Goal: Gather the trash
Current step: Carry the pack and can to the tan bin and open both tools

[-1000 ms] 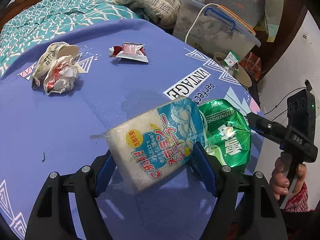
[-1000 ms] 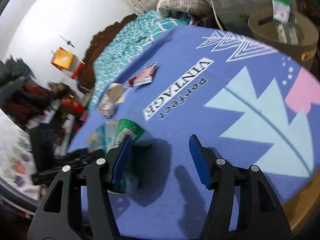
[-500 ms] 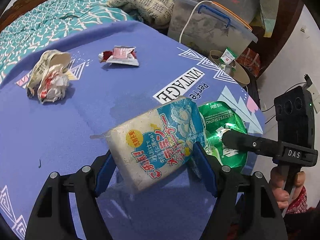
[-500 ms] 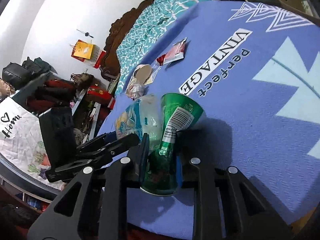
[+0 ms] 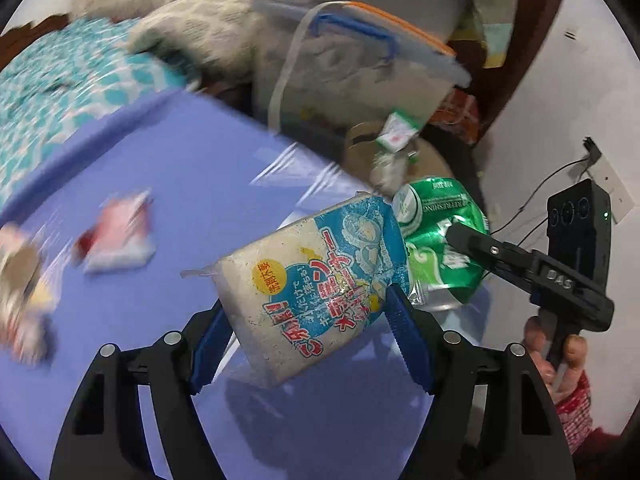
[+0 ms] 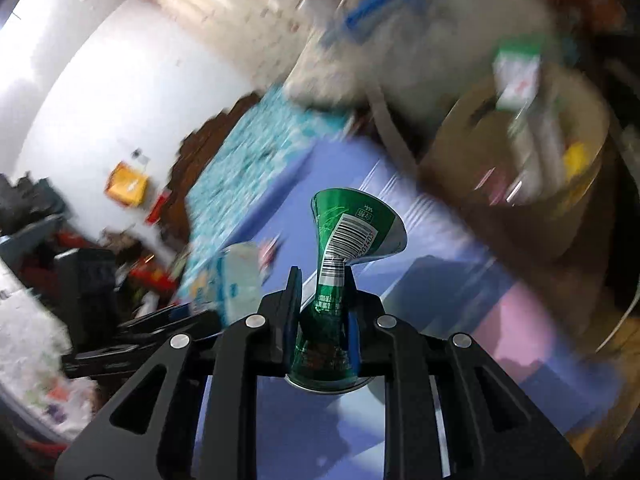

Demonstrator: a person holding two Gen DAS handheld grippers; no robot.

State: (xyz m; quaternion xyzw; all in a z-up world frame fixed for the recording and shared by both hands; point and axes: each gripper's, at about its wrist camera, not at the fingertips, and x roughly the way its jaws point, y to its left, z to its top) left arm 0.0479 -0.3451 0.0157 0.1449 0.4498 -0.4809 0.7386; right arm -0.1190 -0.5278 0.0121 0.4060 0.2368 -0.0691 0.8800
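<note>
Two hand-held grippers, left (image 5: 308,332) clamping Japanese-lettered packet (image 5: 316,292), right (image 6: 322,320) squeezing "REFRESHING" can (image 6: 344,256)

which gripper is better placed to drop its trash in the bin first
Right, probably. The right gripper is shut on the can, with the bin just ahead. The left gripper, holding the packet, sits farther back over the table.
</note>
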